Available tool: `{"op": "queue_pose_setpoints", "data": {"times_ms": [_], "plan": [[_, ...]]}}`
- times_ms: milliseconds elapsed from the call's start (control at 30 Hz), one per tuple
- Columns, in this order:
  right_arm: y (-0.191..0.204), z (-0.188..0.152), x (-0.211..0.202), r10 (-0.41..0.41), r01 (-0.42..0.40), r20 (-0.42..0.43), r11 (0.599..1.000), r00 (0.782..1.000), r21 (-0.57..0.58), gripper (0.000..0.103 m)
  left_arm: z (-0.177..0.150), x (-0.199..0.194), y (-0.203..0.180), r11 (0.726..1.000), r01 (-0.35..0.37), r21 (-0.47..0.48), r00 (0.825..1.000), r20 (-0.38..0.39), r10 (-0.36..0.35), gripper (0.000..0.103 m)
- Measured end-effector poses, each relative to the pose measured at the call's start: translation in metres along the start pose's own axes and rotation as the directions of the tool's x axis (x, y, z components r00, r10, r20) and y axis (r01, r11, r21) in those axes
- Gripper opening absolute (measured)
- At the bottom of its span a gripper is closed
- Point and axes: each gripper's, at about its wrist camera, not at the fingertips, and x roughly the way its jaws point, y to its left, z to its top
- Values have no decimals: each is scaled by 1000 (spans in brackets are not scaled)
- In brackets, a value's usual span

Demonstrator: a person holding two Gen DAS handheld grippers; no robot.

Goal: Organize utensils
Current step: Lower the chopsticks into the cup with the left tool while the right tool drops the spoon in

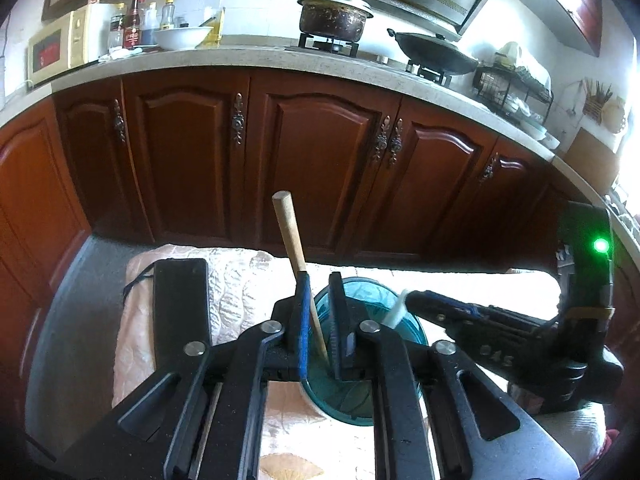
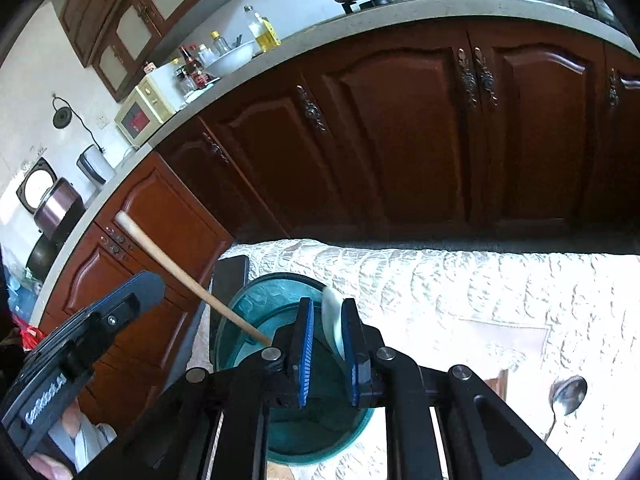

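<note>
In the left wrist view, the left claw (image 1: 320, 316) hangs over a translucent teal glass cup (image 1: 412, 330) with a moulded pattern; a round, pale wooden stick (image 1: 294, 246) stands tilted between its ribbed blue pads, which are slightly apart, and whether they pinch it I cannot tell. The cup sits on a quilted, shiny cream cloth over the tabletop (image 1: 240, 280), beside a flat black slab (image 1: 182, 308). To the right, the right claw (image 1: 416, 298) reaches in, with a flat white utensil handle (image 1: 396, 312) at its tip. In the right wrist view, the right claw (image 2: 326, 340) pinches that smooth white handle (image 2: 332, 316) against its right-hand pad above the cup's (image 2: 240, 312) mouth, while the wooden stick (image 2: 192, 278) slants out of the cup toward the left claw's dark body (image 2: 100, 320). Only this view shows a polished metal spoon (image 2: 566, 396) lying on the cloth near the right edge
</note>
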Motion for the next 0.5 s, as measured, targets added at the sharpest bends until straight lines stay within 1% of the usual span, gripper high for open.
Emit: {"op": "queue_pose_setpoints", "data": {"times_ms": [33, 67, 100, 133, 233, 367, 500], "plan": [[-2, -1, -5, 3, -3, 3, 1000, 1000, 1, 20, -1, -2, 0, 1000, 1, -4, 1000, 0, -1, 27], [-2, -3, -8, 4, -4, 4, 1000, 1000, 1, 24, -2, -3, 0, 1000, 6, -9, 1000, -2, -6, 35], [-3, -3, -12, 5, -5, 7, 1000, 1000, 1, 30, -4, -6, 1, 1000, 13, -17, 1000, -4, -13, 35], [-5, -6, -18, 3, -3, 13, 1000, 1000, -3, 31, -6, -9, 2, 1000, 14, -25, 1000, -7, -14, 36], [-7, -12, -29, -8, 8, 15, 1000, 1000, -16, 31, -12, -18, 2, 999, 6, -46, 1000, -7, -6, 41], [-5, -23, -46, -22, 23, 27, 999, 999, -39, 32, -24, -31, -1, 998, -14, -57, 1000, 1, 15, 41], [1, -35, -62, -56, 59, 47, 996, 997, -73, 38, -35, -39, -11, 999, -34, -42, 999, -7, 34, 41]]}}
